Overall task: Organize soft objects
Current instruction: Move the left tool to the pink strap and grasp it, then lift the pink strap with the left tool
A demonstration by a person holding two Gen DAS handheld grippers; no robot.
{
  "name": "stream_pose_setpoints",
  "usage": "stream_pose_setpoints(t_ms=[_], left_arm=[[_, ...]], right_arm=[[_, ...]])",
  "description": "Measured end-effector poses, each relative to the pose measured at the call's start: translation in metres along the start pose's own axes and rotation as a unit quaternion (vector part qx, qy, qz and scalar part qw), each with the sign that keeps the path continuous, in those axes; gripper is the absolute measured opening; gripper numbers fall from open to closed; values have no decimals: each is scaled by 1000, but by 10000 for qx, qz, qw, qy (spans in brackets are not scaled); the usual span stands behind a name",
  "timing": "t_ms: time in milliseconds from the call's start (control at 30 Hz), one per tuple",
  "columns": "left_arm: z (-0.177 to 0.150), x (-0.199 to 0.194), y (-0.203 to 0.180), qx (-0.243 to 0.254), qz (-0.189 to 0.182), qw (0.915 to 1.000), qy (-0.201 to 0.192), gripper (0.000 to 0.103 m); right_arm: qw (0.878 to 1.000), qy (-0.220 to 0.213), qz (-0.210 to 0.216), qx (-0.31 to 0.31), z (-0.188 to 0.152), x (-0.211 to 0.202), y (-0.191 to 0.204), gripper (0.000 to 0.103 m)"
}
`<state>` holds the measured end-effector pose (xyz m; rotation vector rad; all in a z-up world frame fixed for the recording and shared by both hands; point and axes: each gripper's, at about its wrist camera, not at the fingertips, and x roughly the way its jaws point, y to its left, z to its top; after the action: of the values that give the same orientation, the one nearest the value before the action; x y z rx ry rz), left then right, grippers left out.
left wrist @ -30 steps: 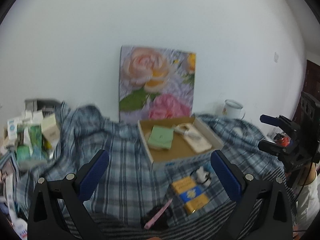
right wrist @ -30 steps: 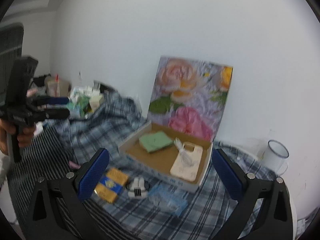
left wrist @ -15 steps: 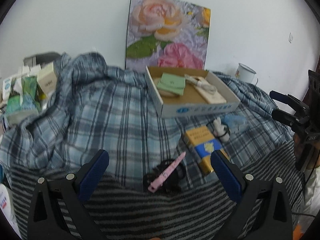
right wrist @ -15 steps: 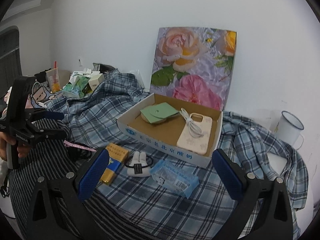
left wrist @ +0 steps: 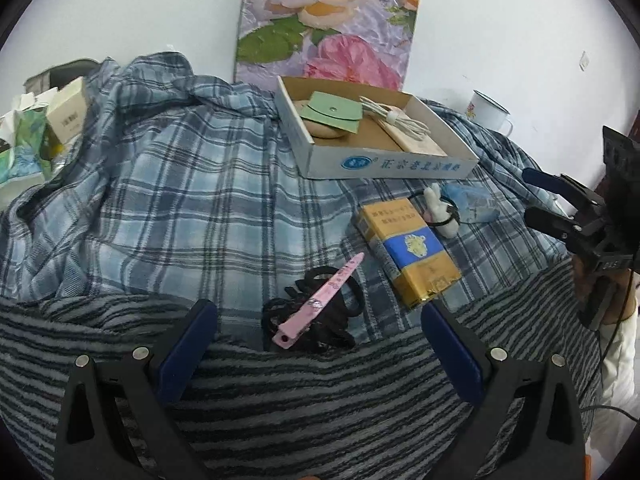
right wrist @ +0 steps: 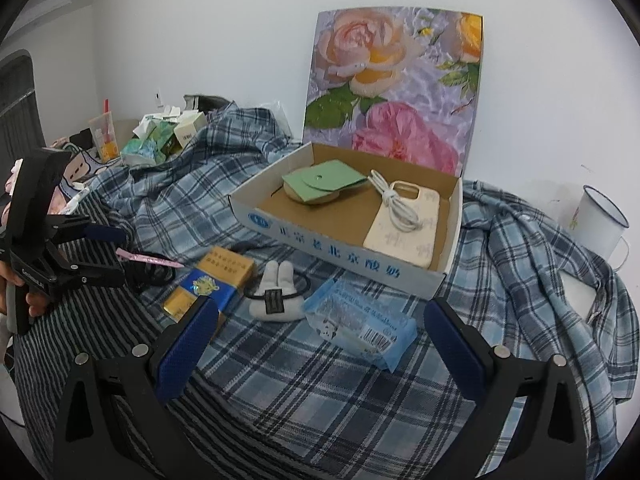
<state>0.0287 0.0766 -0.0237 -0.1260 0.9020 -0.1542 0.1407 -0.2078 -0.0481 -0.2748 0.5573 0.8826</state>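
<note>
My left gripper (left wrist: pixel 318 346) is open and empty, just in front of a pink hair clip (left wrist: pixel 320 300) lying on black hair ties (left wrist: pixel 312 320). My right gripper (right wrist: pixel 316 340) is open and empty, over a blue tissue packet (right wrist: pixel 358 326) and a white bunny hair tie (right wrist: pixel 274 290). An open cardboard box (right wrist: pixel 340 248) holds a green pouch (right wrist: pixel 324 180), a white cable (right wrist: pixel 394 202) and a cream phone case (right wrist: pixel 404 228). A yellow and blue box (left wrist: pixel 408 250) lies beside the clip. Each gripper shows in the other's view: the left (right wrist: pixel 102 254), the right (left wrist: pixel 532 196).
Everything lies on a blue plaid shirt (left wrist: pixel 160 200) over a striped cloth (left wrist: pixel 320 400). A rose picture (right wrist: pixel 396 88) leans on the wall behind the box. A white mug (right wrist: pixel 600 220) stands at the right. Small cartons and tissue packs (left wrist: pixel 40 132) are piled at the left.
Both grippers have moved down and closer to the bed. The left one has come up to the pink clip, the right one to the tissue packet. Both jaws stayed open.
</note>
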Motion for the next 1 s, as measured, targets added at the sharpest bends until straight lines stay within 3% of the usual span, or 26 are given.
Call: stream_pose_setpoints(t_ms=[100,233,300,433,600,1000], left_arm=[[4,4,-3,91,-202,9997,90,85],[6,14,-7,285,-183,9990,280,75],[5,19,-7,326,-139,9988,340,59],[3,25,-5,283,-46,9988,408,50],[2,23,-3,246,-148,9991,299,30],[1,9,-12,425,-402,9983,-45,27]], right_arm=[[10000,84,23,11,-2,5,-1,102],[9998,173,32,47,-4,9,-2,102],[9998,203,29,57,-5,11,-2,102],[9996,273,27,62,-6,13,-2,102],[9996,292,19,60,-6,14,-2,102],[9992,350,-3,179,-8,17,-9,102]])
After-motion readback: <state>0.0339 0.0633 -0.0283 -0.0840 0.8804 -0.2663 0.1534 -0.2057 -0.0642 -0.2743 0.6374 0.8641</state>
